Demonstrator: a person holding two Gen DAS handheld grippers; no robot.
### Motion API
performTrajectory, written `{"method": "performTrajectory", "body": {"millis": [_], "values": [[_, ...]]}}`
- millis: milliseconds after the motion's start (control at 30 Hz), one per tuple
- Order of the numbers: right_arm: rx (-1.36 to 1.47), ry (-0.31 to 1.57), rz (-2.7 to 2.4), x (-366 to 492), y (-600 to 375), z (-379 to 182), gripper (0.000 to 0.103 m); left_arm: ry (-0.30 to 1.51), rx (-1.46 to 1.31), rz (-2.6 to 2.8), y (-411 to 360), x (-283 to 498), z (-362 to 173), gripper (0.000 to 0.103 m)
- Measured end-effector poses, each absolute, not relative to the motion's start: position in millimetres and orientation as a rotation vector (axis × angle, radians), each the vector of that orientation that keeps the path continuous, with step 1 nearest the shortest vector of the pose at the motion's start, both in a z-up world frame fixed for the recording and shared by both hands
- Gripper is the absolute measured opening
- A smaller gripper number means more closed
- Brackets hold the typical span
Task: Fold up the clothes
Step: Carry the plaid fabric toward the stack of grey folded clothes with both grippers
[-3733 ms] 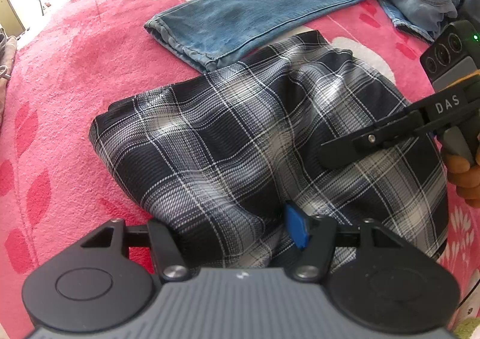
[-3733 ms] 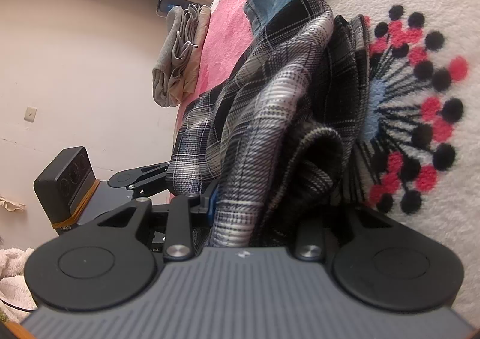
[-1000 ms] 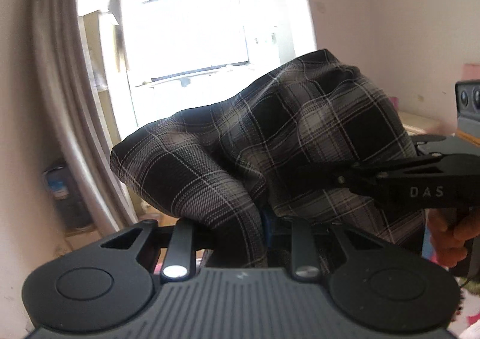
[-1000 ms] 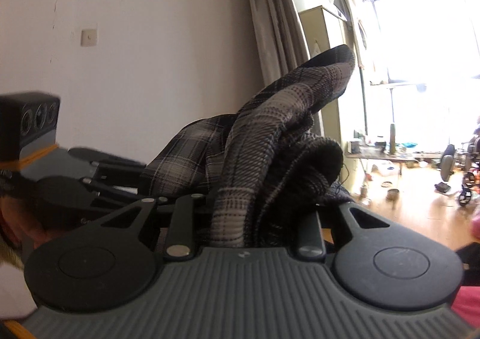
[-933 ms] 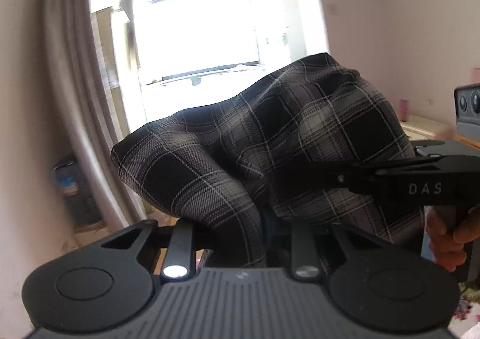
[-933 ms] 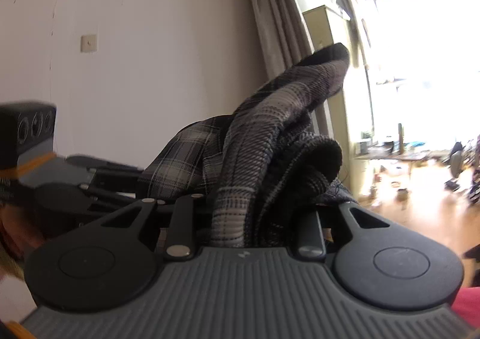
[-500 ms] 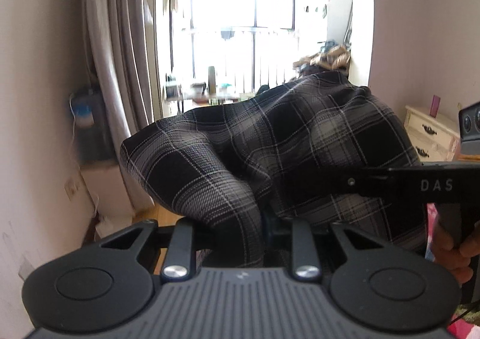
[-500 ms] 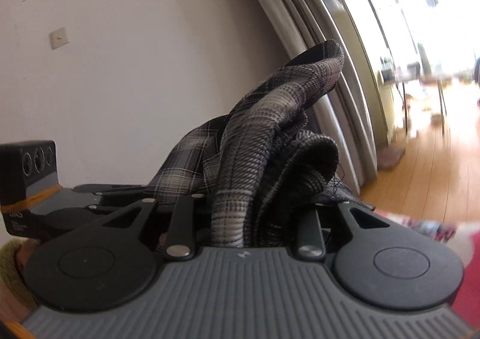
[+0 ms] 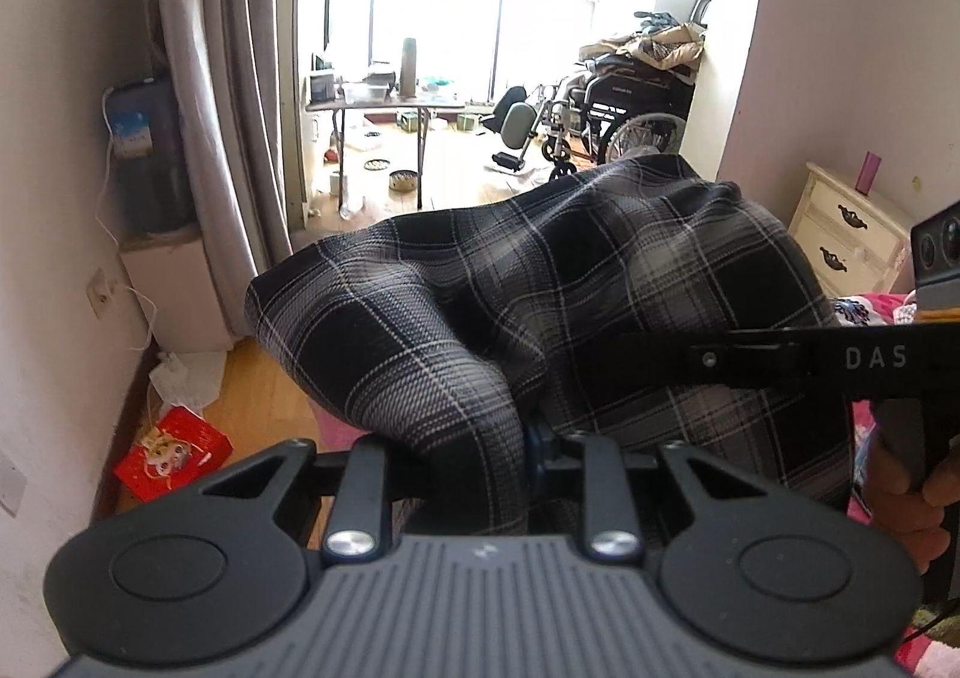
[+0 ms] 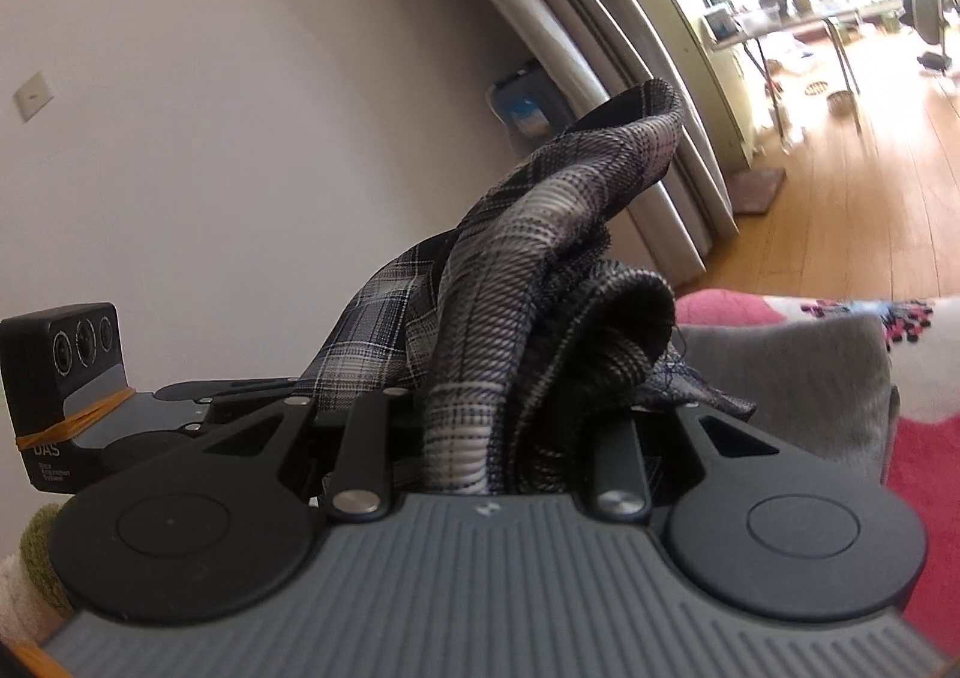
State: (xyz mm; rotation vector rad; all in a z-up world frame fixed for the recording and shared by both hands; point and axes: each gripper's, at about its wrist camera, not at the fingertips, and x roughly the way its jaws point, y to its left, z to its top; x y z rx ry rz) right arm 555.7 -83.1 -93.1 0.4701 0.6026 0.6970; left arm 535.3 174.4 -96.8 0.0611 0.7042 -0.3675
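Note:
A dark plaid garment (image 9: 540, 318) hangs bunched in the air, held at two spots. In the left wrist view my left gripper (image 9: 480, 462) is shut on a thick fold of it. My right gripper (image 9: 660, 357) reaches in from the right, with a hand (image 9: 912, 498) on its grip. In the right wrist view the right gripper (image 10: 498, 438) is shut on a rolled bundle of the same plaid garment (image 10: 540, 270), and the left gripper (image 10: 240, 387) sits close at the left. The cloth hides the fingertips of both.
A grey garment (image 10: 798, 372) lies on the pink bed cover (image 10: 918, 474) just right of the right gripper. Beyond are a grey curtain (image 9: 222, 78), a folding table (image 9: 384, 102), a wheelchair (image 9: 624, 108), a white bedside cabinet (image 9: 852, 234) and a red bag (image 9: 174, 453) on the wooden floor.
The plaid garment, earlier lying on the bed, is now held up. Over the last second both grippers came down and tilted with it, so floor and bed edge have come into view.

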Motion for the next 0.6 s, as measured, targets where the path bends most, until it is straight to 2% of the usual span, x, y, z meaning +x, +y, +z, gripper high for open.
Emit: {"method": "performTrajectory", "body": {"millis": [600], "values": [[0.652, 0.714, 0.619, 627.5, -116.2, -172.0, 0.026, 0.822, -0.007, -0.432, 177.0, 627.9, -169.3, 0.029]]}}
